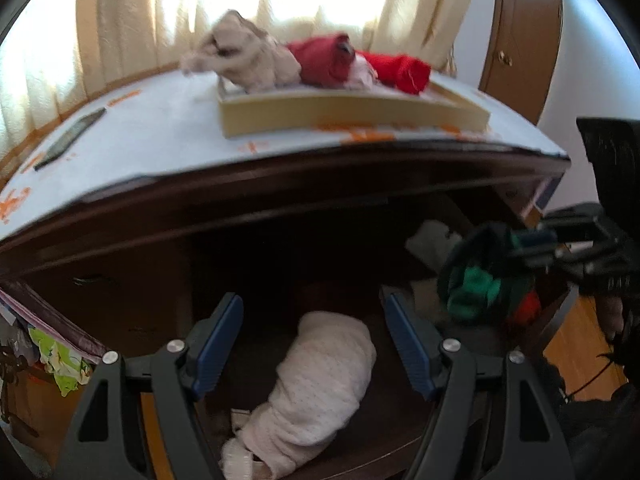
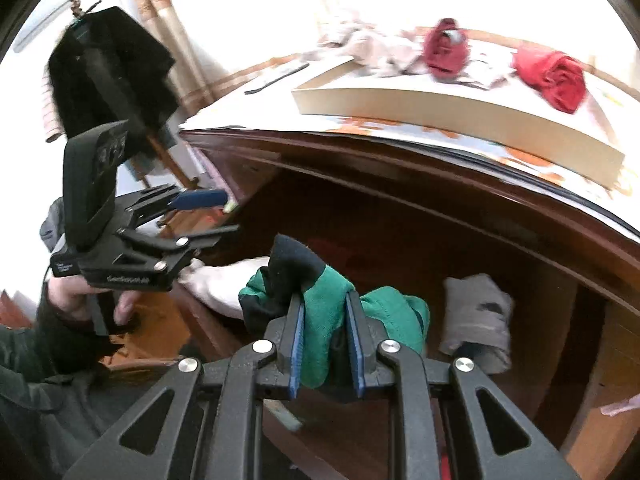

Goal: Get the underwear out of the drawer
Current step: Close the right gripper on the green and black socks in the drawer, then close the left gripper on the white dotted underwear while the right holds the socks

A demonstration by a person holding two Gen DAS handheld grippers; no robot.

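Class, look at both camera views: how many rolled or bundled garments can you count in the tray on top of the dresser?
3 in the tray: a beige bundle at its left end, a dark red roll in the middle, and a bright red roll at the right. Others may be hidden behind them.

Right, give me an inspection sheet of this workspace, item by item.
Surface: dresser top under a printed sheet, drawer open.
Job's things: green and black underwear lifted; pink roll and grey roll in the drawer.
Clutter: tray with beige and red clothes; dark flat thing.
Grippers: right hand-held gripper shut on the underwear; left hand-held gripper open above the pink roll.
Cables: nothing seen.
Surroundings: curtains, bright window.
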